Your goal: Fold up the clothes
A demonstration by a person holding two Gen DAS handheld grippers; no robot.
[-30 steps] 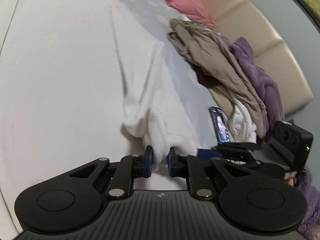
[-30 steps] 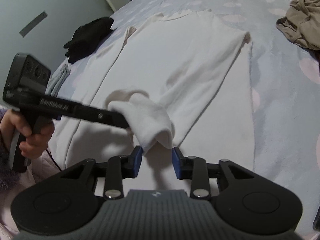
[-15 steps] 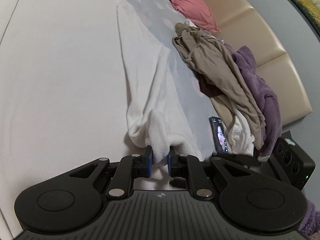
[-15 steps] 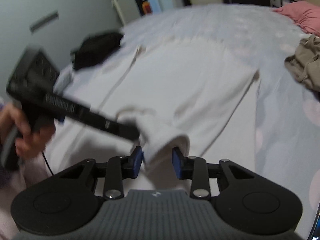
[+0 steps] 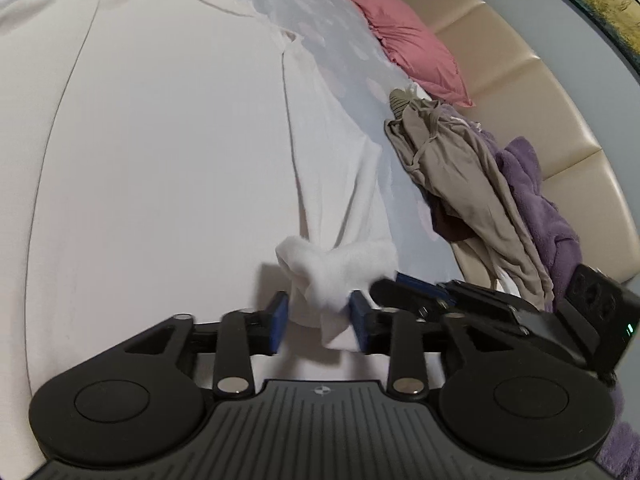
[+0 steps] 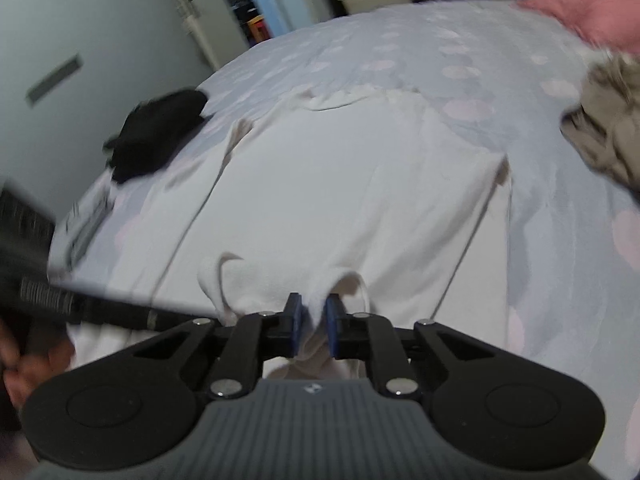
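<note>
Right wrist view: right gripper [image 6: 311,320] pinches the soft white top's [image 6: 340,184] sleeve cuff [image 6: 320,300] to fold it; left gripper [image 5: 319,320] gapes, letting go.

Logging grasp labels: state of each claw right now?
Left claw: open, white garment cuff between its pads, not pinched.
Right claw: shut on white garment.

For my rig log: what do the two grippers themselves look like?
Both match: the left gripper and right gripper have black linkage arms with silver pivot pins, blue finger pads, round black discs either side, and a grey ribbed body with a small round logo. No cables or sleeves show.
</note>
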